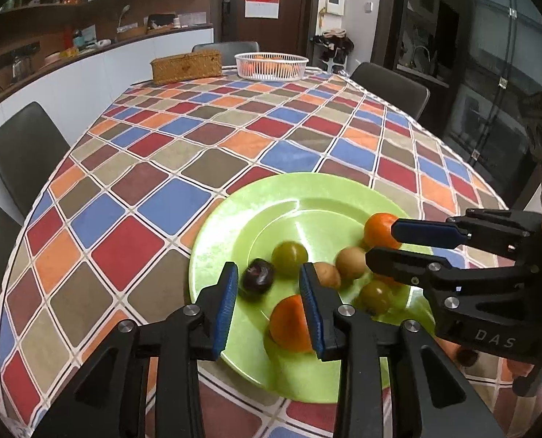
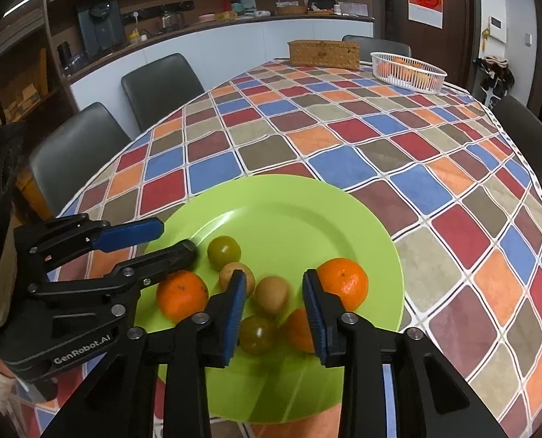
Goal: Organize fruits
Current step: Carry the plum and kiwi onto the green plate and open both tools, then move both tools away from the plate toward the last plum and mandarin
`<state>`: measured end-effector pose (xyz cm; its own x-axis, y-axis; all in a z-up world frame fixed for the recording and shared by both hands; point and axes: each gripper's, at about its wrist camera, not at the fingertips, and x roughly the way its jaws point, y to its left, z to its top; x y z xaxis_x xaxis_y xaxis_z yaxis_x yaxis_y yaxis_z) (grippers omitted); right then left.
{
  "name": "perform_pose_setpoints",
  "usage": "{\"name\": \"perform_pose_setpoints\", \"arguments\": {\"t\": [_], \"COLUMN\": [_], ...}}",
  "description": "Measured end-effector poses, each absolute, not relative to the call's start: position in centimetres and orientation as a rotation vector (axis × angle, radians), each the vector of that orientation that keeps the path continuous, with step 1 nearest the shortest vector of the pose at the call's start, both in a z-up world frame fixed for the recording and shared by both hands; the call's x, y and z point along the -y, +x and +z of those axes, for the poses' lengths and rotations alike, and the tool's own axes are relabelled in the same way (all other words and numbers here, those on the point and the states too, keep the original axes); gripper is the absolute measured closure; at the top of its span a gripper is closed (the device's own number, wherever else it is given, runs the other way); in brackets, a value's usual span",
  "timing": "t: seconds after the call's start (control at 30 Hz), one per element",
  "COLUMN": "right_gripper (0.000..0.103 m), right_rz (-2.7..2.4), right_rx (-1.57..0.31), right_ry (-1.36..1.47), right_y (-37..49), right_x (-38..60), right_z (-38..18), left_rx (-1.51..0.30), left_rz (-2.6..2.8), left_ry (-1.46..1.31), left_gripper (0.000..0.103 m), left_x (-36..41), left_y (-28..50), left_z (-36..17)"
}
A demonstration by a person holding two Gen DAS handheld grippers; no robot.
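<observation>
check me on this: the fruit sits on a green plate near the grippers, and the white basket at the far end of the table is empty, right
Not quite. The white basket is not empty: the right wrist view shows orange fruit inside it. The rest holds: the fruit sits on a green plate near the grippers, and the basket stands at the table's far end.

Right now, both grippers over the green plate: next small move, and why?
Probably lift both straight up, clear of the plate. The left gripper and right gripper stand open, gripping nothing; the dark plum and a brown fruit beneath them look blurred, perhaps rolling, so closing now could knock them.
</observation>
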<state>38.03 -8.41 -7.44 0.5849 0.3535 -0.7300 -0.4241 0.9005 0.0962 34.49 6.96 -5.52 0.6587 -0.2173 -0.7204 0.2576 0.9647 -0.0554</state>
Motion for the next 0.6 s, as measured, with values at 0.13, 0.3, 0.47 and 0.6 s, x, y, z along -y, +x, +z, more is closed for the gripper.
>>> {"name": "perform_pose_setpoints", "arguments": {"t": [0.13,0.3,0.47,0.6], "right_gripper": [0.067,0.067,0.061,0.061], "right_rz": [0.453,0.464,0.467,0.465], "right_rx": [-0.803,-0.751,-0.707,-0.668], "right_ry": [-0.104,-0.108,-0.085,-0.073], "right_y": [36.7,34.1,31.7,29.8], "right_x": [8.9,9.6,11.0,12.3], "right_z": [-6.7,-4.9,-3.0,-1.6], "left_rx": [-0.786,-0.748,-0.689,-0.641], "left_rz": [-0.257,-0.246,-0.229,-0.222], "left_ry": [0.072,0.084,0.110,0.120], "left_gripper": [0.069,0.063,0.055,0.052], "left_x": [-6.5,-6.0,-5.0,-3.9], "left_y": [32.8,30.1,27.0,24.6], "left_z": [-4.3,-2.5,-0.1,1.7]}}
